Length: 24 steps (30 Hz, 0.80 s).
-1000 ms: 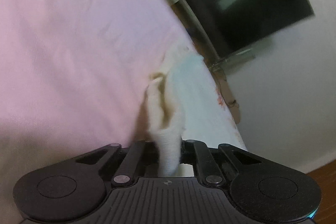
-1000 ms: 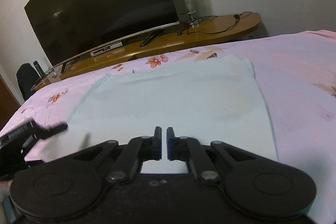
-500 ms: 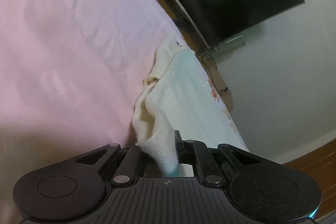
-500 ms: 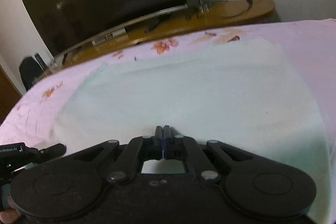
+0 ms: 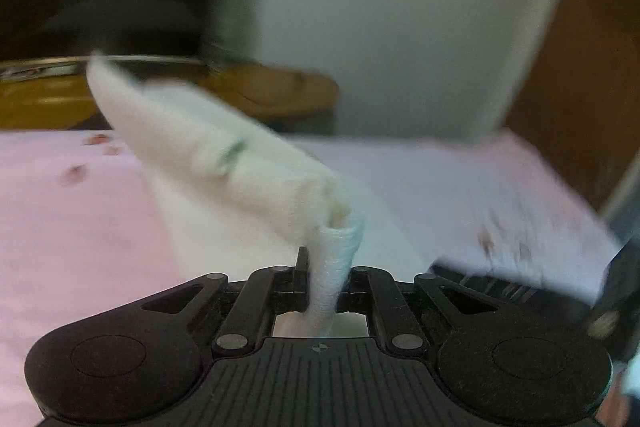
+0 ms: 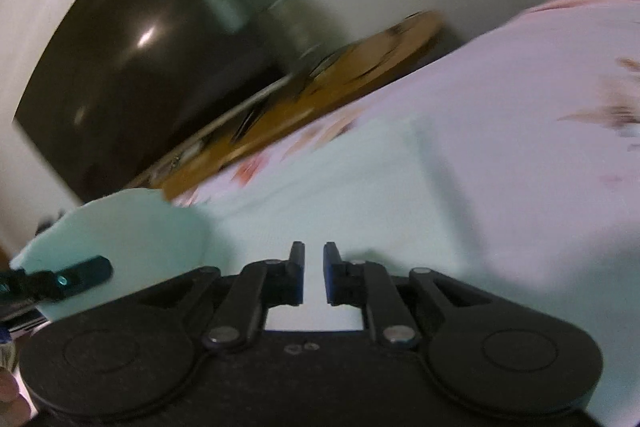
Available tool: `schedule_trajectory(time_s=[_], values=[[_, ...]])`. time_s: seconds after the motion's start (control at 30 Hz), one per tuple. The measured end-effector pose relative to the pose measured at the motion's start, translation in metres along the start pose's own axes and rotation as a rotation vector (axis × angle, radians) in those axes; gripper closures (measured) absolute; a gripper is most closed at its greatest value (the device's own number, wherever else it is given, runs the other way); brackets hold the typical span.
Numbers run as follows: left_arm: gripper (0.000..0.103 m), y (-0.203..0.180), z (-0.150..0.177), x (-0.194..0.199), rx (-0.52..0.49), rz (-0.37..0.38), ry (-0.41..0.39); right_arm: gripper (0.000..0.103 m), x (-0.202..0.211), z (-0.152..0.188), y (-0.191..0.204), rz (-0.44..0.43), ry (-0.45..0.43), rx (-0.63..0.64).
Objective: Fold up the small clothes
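Since a moment ago, the left gripper (image 5: 322,283) has lifted a pinched corner of the pale mint cloth (image 5: 224,163) off the pink bedsheet (image 5: 72,227); the raised flap runs up and leftward. The right gripper (image 6: 312,277) has just been opening, its fingers slightly parted above the flat cloth, nothing between them.

Left gripper (image 5: 325,277) jaws clamped, right gripper (image 6: 313,269) jaws just opening, empty

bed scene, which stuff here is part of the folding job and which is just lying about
Part of the job:
- pale cloth, one end lifted
- left gripper, shut on the cloth
- right gripper, jaws just opening, nothing between them

Just lying about:
- pink bedsheet
- television
- wooden TV stand
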<state>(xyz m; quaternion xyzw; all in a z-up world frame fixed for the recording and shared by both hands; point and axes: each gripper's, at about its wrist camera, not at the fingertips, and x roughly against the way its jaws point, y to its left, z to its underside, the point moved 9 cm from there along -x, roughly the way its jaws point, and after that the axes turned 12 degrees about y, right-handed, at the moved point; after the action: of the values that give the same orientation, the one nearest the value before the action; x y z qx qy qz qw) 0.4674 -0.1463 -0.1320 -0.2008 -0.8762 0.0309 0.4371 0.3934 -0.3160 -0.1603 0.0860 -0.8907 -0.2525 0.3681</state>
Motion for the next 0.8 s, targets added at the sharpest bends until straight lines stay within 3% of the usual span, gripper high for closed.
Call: schedule_trajectory(time_s=[0.13, 0.17, 0.2, 0.23, 0.33, 0.43, 0.53, 0.63, 0.8], values=[[0.093, -0.054, 0.021, -0.053, -0.075, 0.022, 0.129, 0.085, 0.058, -0.005, -0.052, 0.048, -0.06, -0.074], [0.083, -0.064, 0.029, -0.059, -0.072, 0.039, 0.153, 0.082, 0.069, -0.004, -0.063, 0.054, -0.065, -0.09], [0.049, -0.078, 0.046, -0.054, -0.072, 0.078, 0.158, 0.081, 0.081, -0.002, -0.075, 0.062, -0.068, -0.107], [0.031, -0.085, 0.053, -0.048, -0.068, 0.11, 0.139, 0.081, 0.089, 0.0, -0.084, 0.071, -0.069, -0.117], [0.031, -0.08, 0.066, -0.02, 0.009, 0.158, 0.071, 0.081, 0.106, 0.007, -0.105, 0.087, -0.068, -0.143], [0.031, -0.04, 0.064, 0.003, 0.145, 0.123, -0.01, 0.08, 0.107, 0.011, -0.11, 0.066, -0.065, -0.165], [0.031, 0.011, 0.058, 0.014, 0.244, 0.07, -0.067, 0.075, 0.081, 0.003, -0.081, 0.004, -0.052, -0.146], [0.031, 0.051, 0.059, 0.018, 0.305, -0.01, -0.072, 0.065, 0.051, 0.0, -0.044, -0.063, -0.011, -0.09], [0.031, 0.095, 0.054, 0.008, 0.368, -0.044, -0.054, 0.063, -0.005, -0.011, 0.003, -0.106, 0.076, 0.011]])
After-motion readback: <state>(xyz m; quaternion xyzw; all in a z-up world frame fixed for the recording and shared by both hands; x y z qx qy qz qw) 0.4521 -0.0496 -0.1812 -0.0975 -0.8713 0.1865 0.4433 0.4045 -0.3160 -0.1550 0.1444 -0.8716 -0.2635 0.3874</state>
